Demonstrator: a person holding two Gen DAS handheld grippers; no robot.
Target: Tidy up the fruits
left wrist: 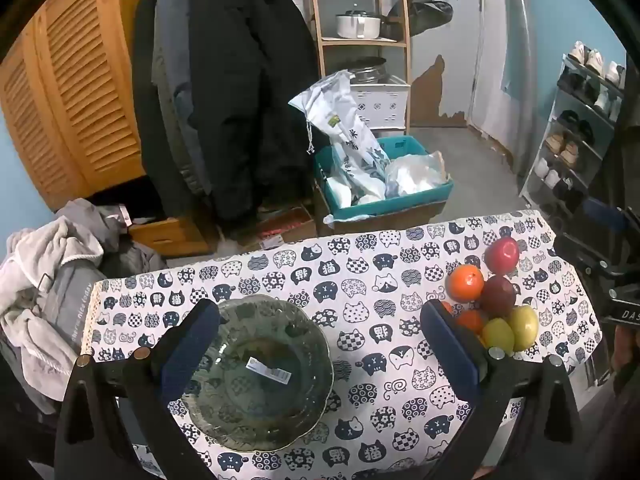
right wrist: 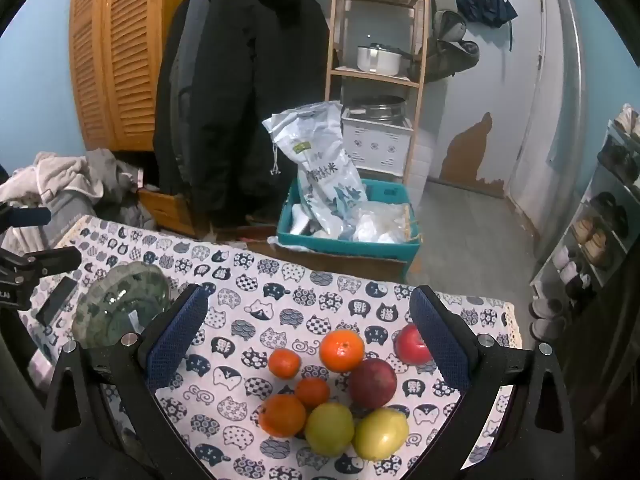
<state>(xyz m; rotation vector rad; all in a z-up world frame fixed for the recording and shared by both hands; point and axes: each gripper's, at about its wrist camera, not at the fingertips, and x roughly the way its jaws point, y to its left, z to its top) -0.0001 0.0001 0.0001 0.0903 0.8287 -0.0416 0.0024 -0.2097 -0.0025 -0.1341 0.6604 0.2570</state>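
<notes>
**both grippers wide open above the cat-print table**

a cluttered room with a louvred wooden cupboard [left wrist: 68, 92], dark coats [left wrist: 224, 92] and a teal crate [left wrist: 384, 184] lies beyond a table under a cat-print cloth [left wrist: 360, 280].

at the left of the table stands a glass bowl [left wrist: 260, 372], empty but for a barcode label on its bottom. the left gripper [left wrist: 320, 356] hangs over it, tilted down, its blue-padded fingers [left wrist: 192, 348] spread as wide as they go. the left finger overlaps the bowl's left rim in view; whether it touches cannot be told. nothing is held.

to the right lies a tight cluster of fruit. the right gripper [right wrist: 308, 340] hovers above it, fingers [right wrist: 176, 336] likewise fully released, gripping nothing. between them, left to right: a small tangerine [right wrist: 284, 363], a bigger orange [right wrist: 281, 415] nearer, another tangerine [right wrist: 312, 392], a large orange [right wrist: 342, 350], a green-yellow apple [right wrist: 330, 428], a dark red apple [right wrist: 372, 383], a second yellow-green apple [right wrist: 381, 434], and a bright red apple [right wrist: 412, 345] just beside the right finger, partly hidden by it. all fruit rests on the cloth, none in the bowl.
</notes>
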